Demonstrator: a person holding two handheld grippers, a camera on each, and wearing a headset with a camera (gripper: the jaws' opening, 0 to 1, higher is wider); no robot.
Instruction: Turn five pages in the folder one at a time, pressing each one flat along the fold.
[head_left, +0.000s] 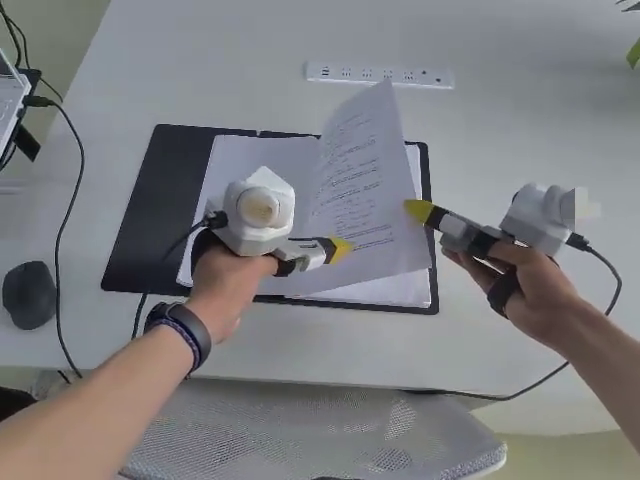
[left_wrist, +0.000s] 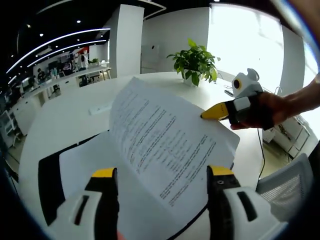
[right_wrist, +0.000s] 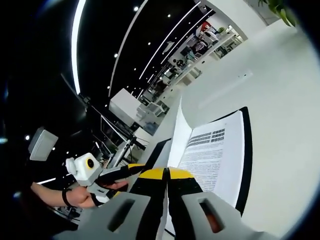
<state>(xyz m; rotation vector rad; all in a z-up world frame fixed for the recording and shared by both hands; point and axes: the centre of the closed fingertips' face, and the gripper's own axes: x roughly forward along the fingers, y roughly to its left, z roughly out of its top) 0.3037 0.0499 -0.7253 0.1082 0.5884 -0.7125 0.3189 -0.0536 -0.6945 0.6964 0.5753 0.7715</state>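
1. Currently: right gripper (head_left: 420, 211) clamped on the page (head_left: 358, 165) edge; page raised over the open folder (head_left: 160, 200) on the table (head_left: 520, 110).
2. Left gripper (head_left: 338, 250): jaws wide, holding nothing, near the page's lower edge.
3. Risks I judge: a hard pull tears the page; an off-fold press creases it.

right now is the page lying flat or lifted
Lifted: the page stands up off the folder, its edge pinched by the shut right gripper.
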